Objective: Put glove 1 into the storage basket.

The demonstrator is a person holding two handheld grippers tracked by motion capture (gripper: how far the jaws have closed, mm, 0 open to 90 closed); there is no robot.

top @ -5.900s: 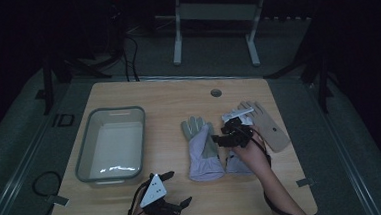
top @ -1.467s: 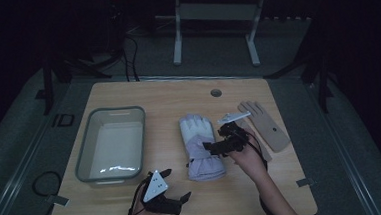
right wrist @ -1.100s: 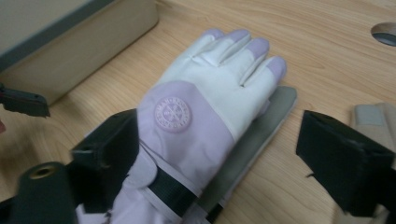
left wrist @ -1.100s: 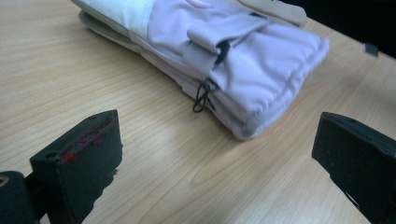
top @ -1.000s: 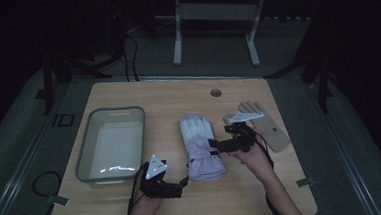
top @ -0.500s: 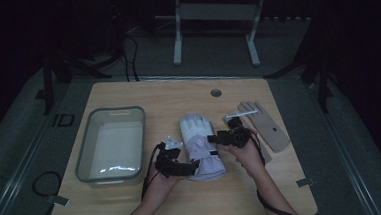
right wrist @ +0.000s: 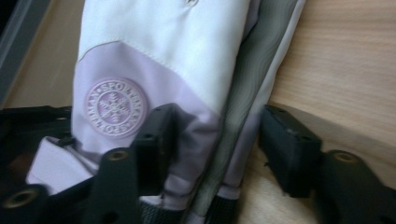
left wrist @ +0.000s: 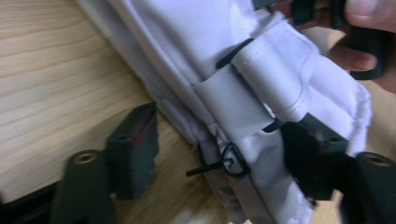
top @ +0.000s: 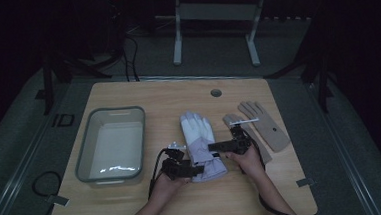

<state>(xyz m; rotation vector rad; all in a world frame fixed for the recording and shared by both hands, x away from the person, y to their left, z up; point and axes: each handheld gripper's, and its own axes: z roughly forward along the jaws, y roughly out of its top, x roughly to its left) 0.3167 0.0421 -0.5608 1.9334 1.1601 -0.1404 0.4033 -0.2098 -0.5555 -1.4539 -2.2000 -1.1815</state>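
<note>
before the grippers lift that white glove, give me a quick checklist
1. Left gripper straddles the cuff of the white glove: ok; jaws have just been closing, one pad clear of the fabric.
2. Right gripper straddles the opposite cuff edge: ok; jaws have just been closing, one pad clear of the fabric.
3. Firm grip on both sides: not ok.
4. Cuff strap and ring clear of the jaws: cannot tell.
5. Tan glove lies apart: ok.
6. Grey bin has room inside: ok.
</note>
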